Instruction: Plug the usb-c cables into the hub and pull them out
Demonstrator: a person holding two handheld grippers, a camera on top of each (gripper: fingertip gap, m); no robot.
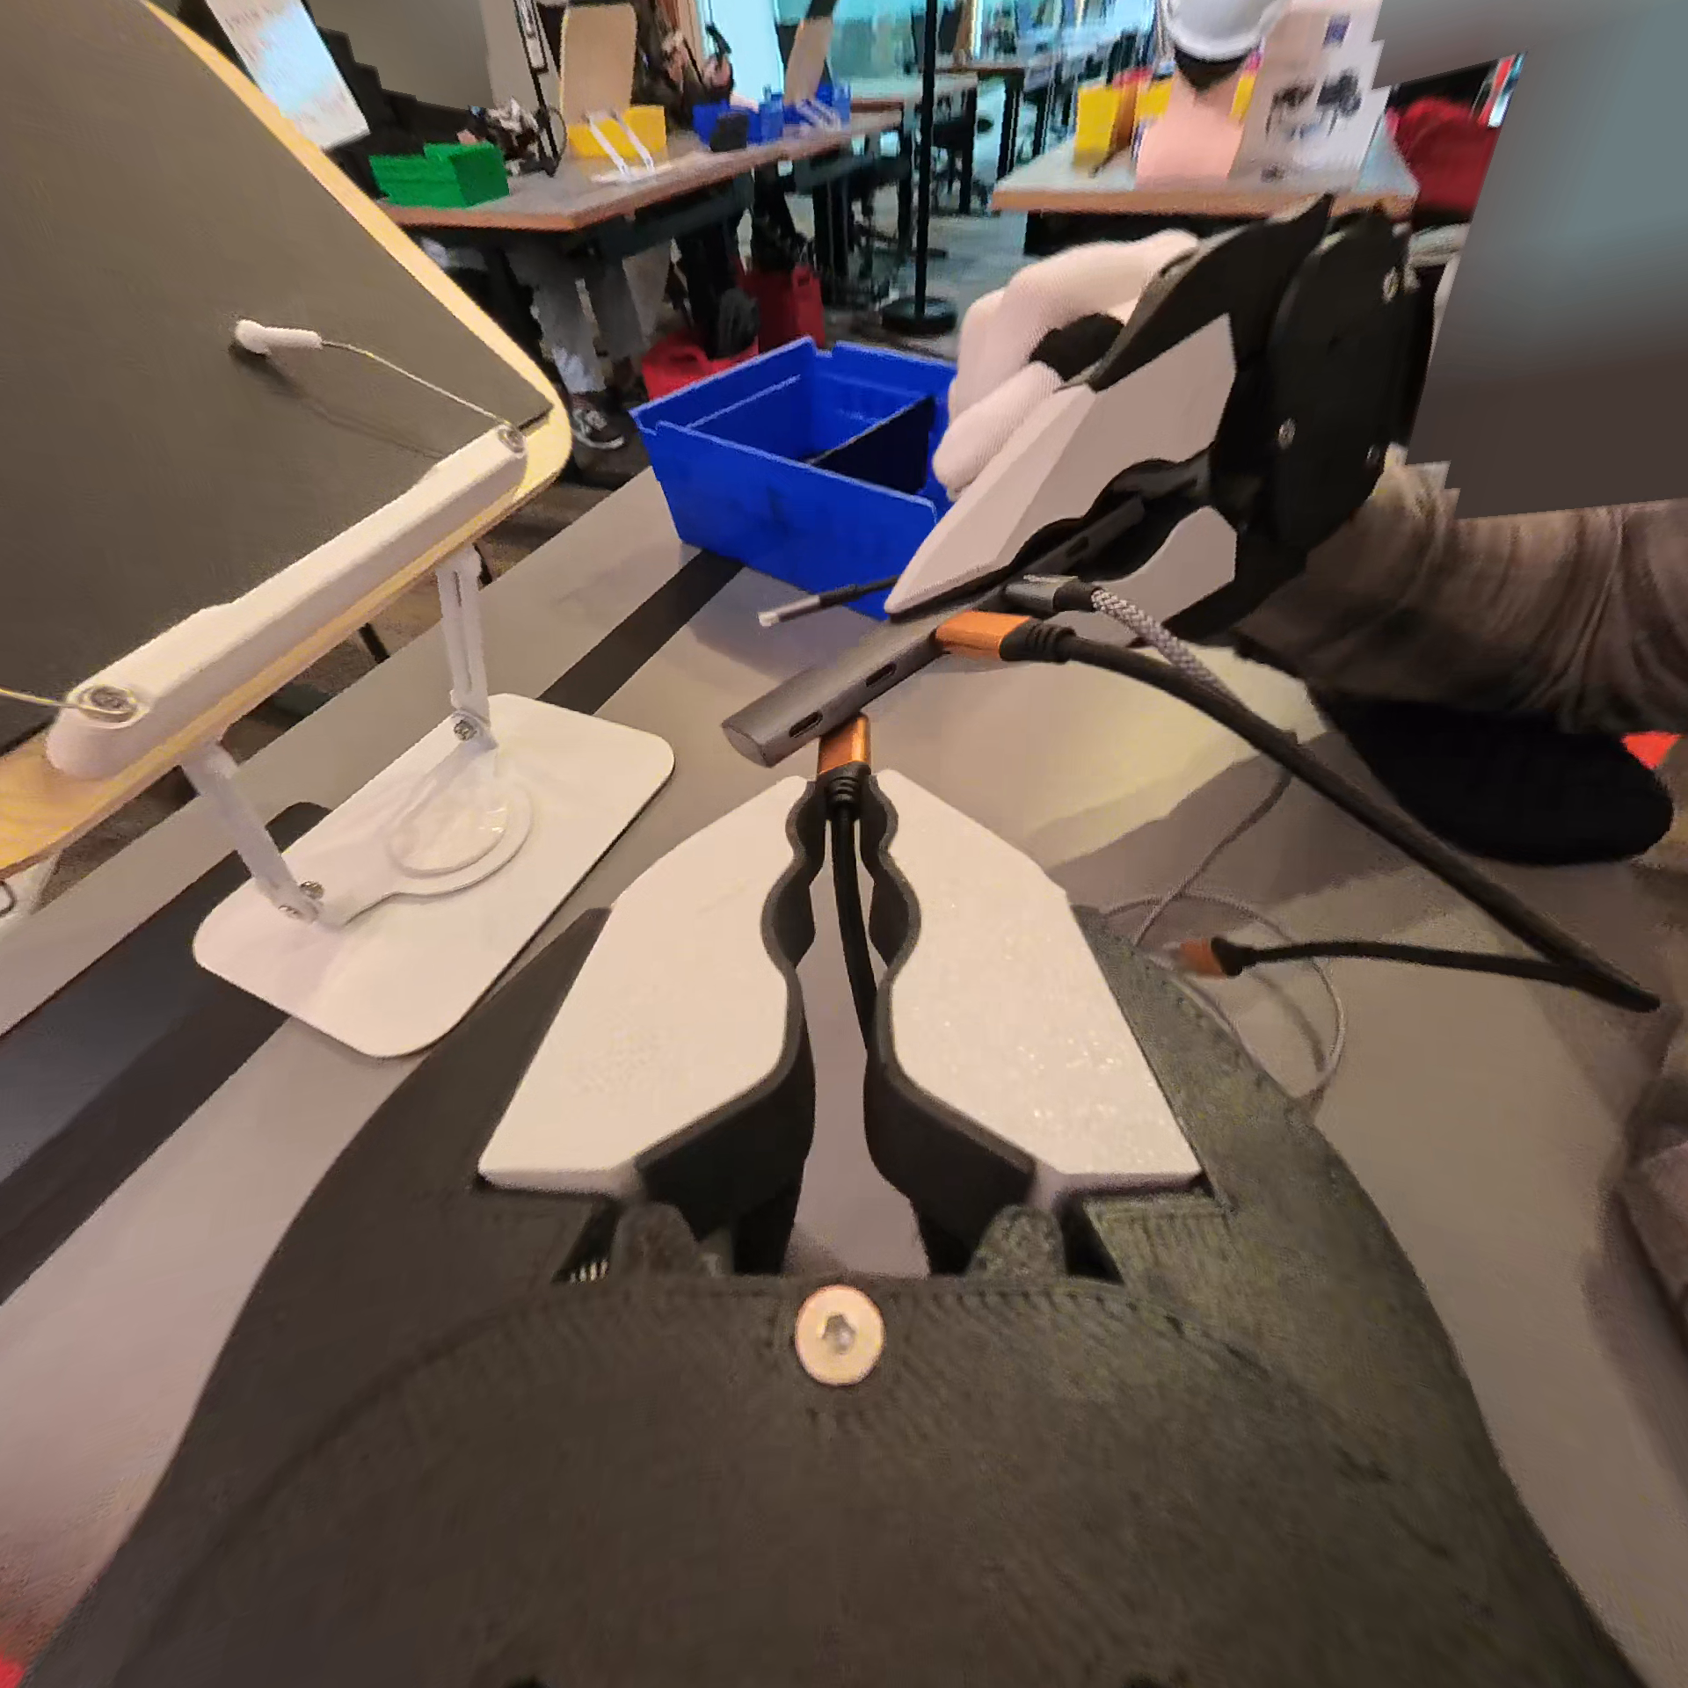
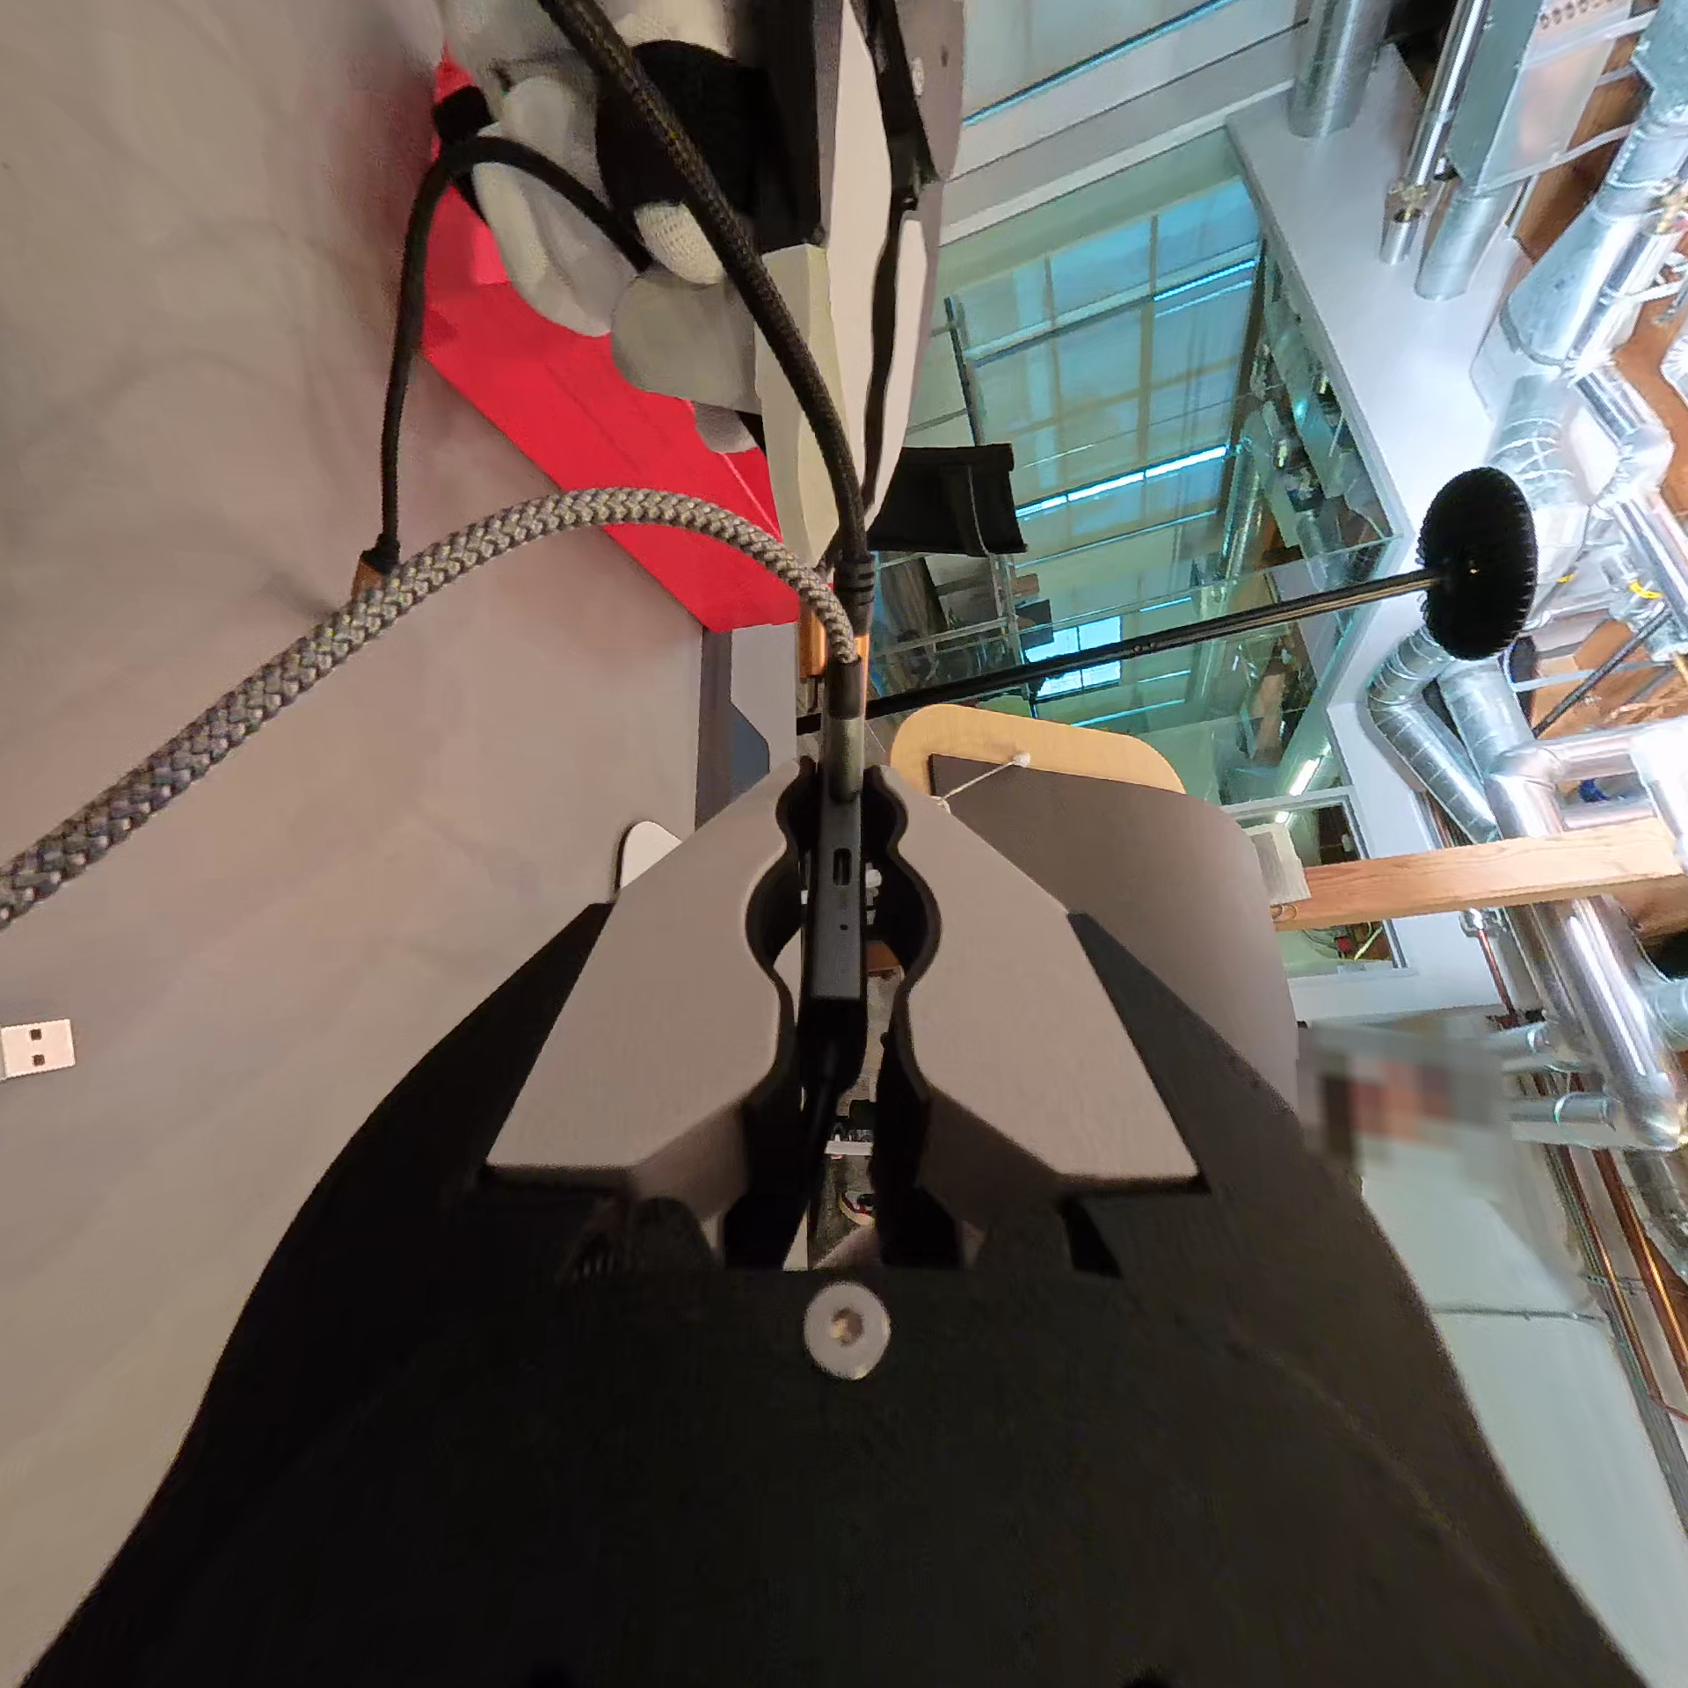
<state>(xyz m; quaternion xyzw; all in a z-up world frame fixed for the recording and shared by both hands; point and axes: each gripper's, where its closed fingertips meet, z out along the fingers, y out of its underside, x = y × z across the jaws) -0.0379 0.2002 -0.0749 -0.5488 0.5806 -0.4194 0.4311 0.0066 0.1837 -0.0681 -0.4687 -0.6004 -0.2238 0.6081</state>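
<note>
My left gripper pinches a smooth black cable's copper plug; my right gripper clamps the slim grey metal hub.

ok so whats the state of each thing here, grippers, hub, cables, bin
left gripper: shut on the orange-tipped black cable
orange-tipped black cable: plug at a hub port
right gripper: shut on the hub
hub: held off the table, tilted
second orange plug: in the hub
grey braided cable: plugged in
loose orange plug: unplugged, on the table
blue bin: open
</note>
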